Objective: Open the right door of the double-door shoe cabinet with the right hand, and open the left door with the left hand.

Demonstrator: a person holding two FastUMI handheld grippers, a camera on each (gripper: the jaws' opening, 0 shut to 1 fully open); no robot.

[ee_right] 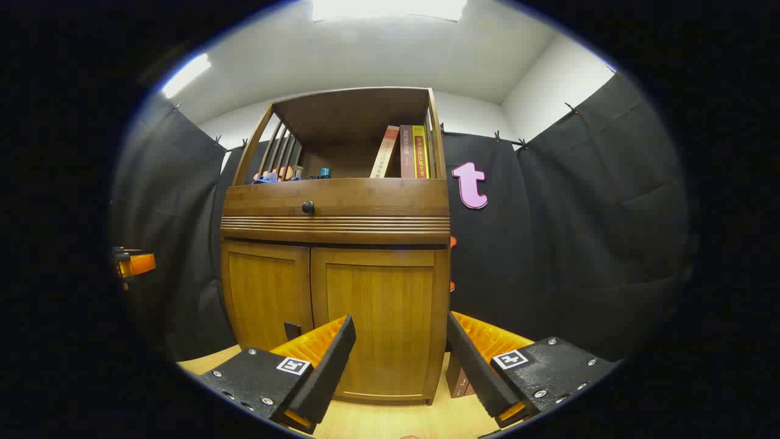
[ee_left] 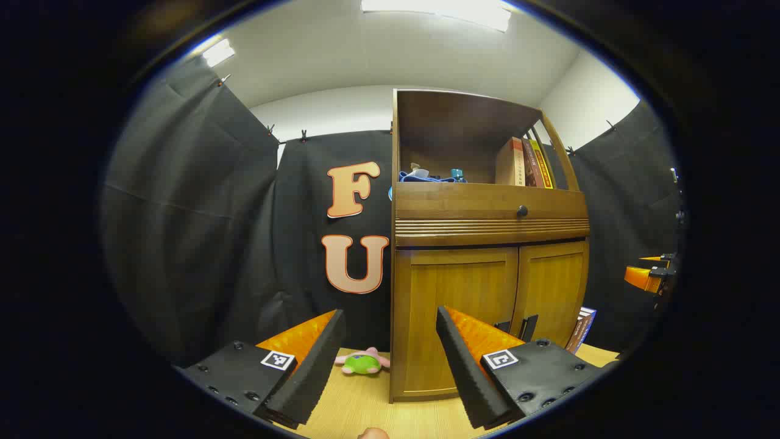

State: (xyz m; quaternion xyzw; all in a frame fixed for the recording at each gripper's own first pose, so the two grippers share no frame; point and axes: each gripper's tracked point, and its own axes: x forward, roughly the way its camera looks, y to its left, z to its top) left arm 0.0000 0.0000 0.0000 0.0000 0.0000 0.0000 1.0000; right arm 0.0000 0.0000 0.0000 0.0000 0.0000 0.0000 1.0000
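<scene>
The wooden shoe cabinet (ee_left: 487, 213) stands on a light wooden surface, both lower doors closed. In the left gripper view, the left door (ee_left: 460, 292) lies just beyond my open left gripper (ee_left: 390, 314), and the right door (ee_left: 551, 286) is further right. Two small dark handles (ee_left: 529, 326) sit low by the centre seam. In the right gripper view, my open right gripper (ee_right: 400, 320) faces the right door (ee_right: 381, 305), apart from it, with the left door (ee_right: 265, 292) beside it. Neither gripper holds anything. The other gripper (ee_left: 649, 277) shows at the right edge.
A green and pink plush toy (ee_left: 362, 363) lies left of the cabinet base. Books (ee_right: 457, 378) stand against the cabinet's right side. Above the doors is a drawer with a dark knob (ee_right: 308, 207), and an open shelf holds books (ee_right: 408, 152) and small items. Black cloth walls surround the booth.
</scene>
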